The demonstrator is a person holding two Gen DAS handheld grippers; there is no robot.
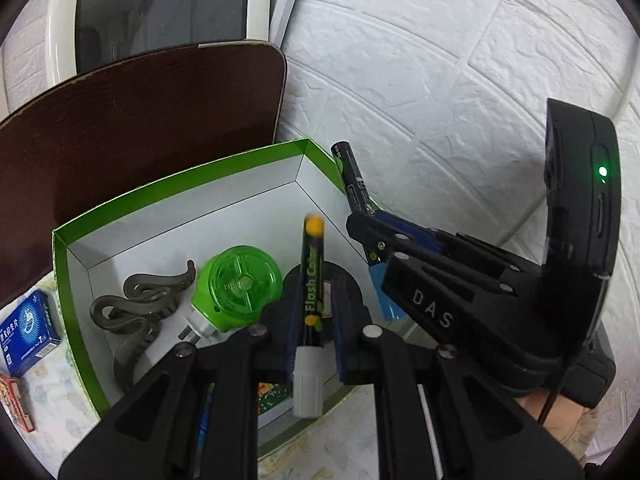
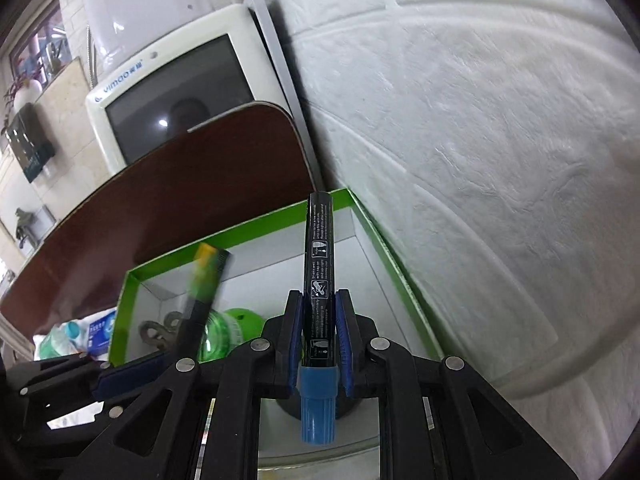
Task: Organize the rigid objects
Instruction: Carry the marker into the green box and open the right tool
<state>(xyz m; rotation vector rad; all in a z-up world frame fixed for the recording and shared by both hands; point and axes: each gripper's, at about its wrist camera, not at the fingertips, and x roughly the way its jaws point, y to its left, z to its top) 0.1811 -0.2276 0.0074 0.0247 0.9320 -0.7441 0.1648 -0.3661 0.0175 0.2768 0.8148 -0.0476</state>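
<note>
Both tongs clamp markers: left tongs (image 1: 311, 312) the yellow-tipped black marker (image 1: 311, 280), right tongs (image 2: 318, 328) the blue-capped black marker (image 2: 318, 264), both pointing lengthwise over the green-rimmed white cardboard box (image 1: 180, 184) below, mine to drop.

The yellow-tipped marker (image 2: 204, 280) is smeared by motion in the right wrist view, its print unreadable. The monitor (image 1: 160, 12) is cut by the left wrist picture's top edge, its lower part hidden behind the brown board (image 1: 140, 128). A small red item (image 1: 16, 404) is cropped at the left edge, unidentifiable. Print on the blue-capped marker (image 2: 319, 280) is too small to read.
</note>
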